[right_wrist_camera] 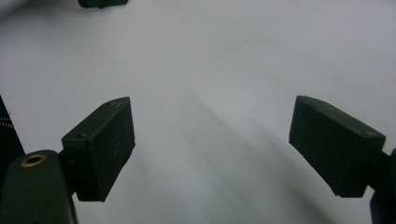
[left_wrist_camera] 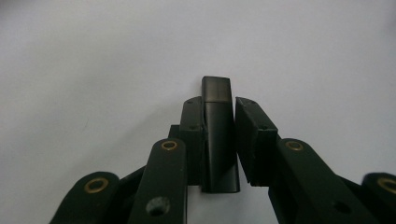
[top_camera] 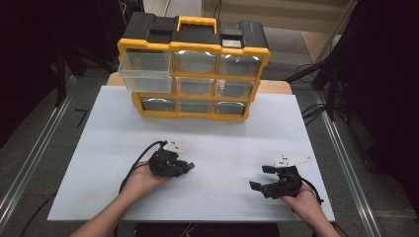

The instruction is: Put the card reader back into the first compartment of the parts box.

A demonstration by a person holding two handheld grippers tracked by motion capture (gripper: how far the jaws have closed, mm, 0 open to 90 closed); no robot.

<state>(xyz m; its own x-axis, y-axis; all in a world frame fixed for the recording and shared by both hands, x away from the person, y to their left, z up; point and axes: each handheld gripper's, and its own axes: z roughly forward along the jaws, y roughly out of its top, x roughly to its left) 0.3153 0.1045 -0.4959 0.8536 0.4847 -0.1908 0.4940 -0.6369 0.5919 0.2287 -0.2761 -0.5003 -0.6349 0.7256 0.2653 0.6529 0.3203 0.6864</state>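
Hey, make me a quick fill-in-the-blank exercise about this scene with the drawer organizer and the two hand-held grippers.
1. The left hand-held gripper holds a small ____ bar.
2. The right hand-held gripper has its jaws ____.
3. The organizer has a yellow frame and ____ clear drawers.
4. The top-left drawer is pulled ____.

Missing words: black; open; nine; out

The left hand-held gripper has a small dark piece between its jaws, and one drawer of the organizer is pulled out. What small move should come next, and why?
Probably carry the left hand-held gripper toward the pulled-out drawer at the organizer's top left. Its jaws are closed on the dark piece, and that drawer alone stands open.
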